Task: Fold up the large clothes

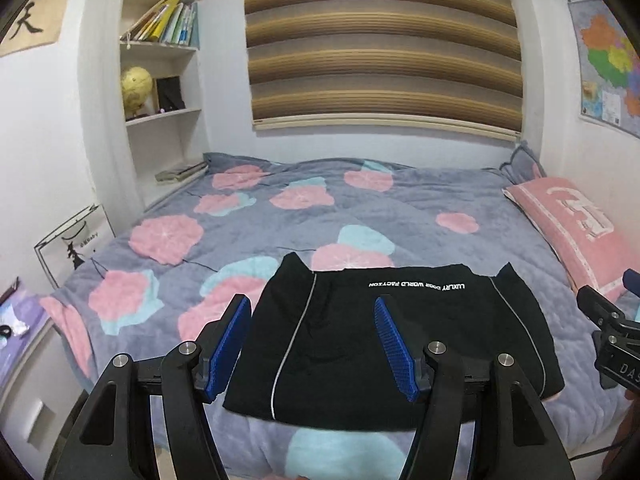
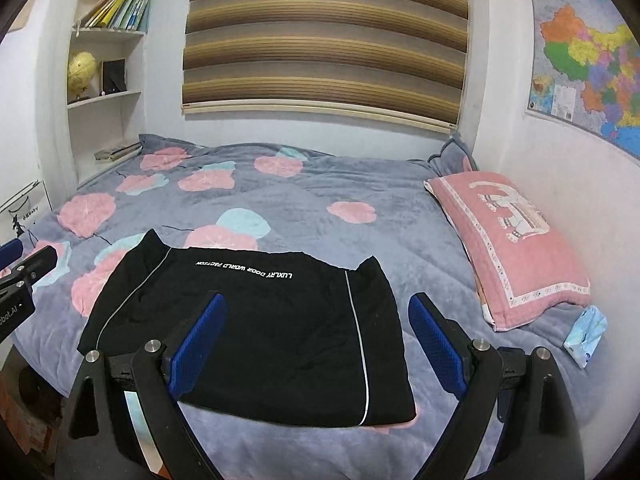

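Black garment (image 1: 384, 344), folded into a rough rectangle, lies flat on the bed (image 1: 280, 216), at the near edge, centre. White print along its far edge, upside down from both cameras: "LUXURY DOOR WORLD FACTION". Thin white piping runs near-to-far down each side. Two small corners stick up at the far left and far right of the fold.

Left gripper (image 1: 314, 344): jaws apart, blue ribbed pads, nothing between them, above the garment's left half, not touching it. In the right wrist view it shows at the left edge (image 2: 24, 268), with partial white lettering "...bot.AI" on its body.

Right gripper (image 2: 316, 344): jaws apart, empty, above the garment's (image 2: 256, 336) right half, clear of the cloth. In the left wrist view it pokes in at the right edge (image 1: 612, 320), lettering "DAS..." cut off.

Bed cover grey-purple with pink and light-blue blobs. Pink pillow (image 2: 516, 240) at the right, pale figure printed on it, well apart from the garment. Small blue-white packet (image 2: 586, 336) just near of the pillow, print too small to read.

Far wall: striped brown blind (image 1: 380, 40). Right wall: coloured map (image 2: 588, 68), title characters unreadable. Left: shelf (image 1: 160, 46) with books, yellow globe (image 1: 136, 88), dark frame beside it. Left wall: paper with one big black brush character (image 1: 28, 20). White bag (image 1: 76, 240) at the bed's left side, black figure and small text ending "Baby".
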Demonstrator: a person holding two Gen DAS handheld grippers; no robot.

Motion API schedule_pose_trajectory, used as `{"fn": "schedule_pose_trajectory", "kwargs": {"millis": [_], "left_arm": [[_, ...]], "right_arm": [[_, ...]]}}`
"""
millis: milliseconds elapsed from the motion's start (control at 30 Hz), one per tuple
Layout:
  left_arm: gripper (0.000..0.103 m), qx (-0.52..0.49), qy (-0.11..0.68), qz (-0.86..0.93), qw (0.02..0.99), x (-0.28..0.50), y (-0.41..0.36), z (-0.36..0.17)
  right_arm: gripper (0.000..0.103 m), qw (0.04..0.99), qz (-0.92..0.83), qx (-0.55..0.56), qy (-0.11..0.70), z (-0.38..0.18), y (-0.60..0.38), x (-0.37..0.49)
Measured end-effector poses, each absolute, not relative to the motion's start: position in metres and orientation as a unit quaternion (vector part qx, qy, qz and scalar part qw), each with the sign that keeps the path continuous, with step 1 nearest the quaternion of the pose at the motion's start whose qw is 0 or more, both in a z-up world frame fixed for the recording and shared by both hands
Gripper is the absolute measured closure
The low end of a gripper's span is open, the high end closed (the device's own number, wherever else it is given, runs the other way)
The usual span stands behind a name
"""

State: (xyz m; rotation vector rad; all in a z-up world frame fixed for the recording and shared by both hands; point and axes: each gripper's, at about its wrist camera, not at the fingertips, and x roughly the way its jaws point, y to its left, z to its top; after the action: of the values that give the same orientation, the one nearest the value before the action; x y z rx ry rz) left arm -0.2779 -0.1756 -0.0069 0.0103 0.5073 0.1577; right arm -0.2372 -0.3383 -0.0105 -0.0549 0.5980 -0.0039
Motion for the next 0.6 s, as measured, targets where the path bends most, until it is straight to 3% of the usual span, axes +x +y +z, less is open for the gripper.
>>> {"fn": "schedule_pose_trajectory", "kwargs": {"millis": [600], "left_arm": [[0.037,0.007,0.279,0.057,0.958,-0.265,-0.195,-0.026]], "right_arm": [[0.009,0.948,-0.003,-0.014,0.318,-0.030,-0.346,-0.228]]}}
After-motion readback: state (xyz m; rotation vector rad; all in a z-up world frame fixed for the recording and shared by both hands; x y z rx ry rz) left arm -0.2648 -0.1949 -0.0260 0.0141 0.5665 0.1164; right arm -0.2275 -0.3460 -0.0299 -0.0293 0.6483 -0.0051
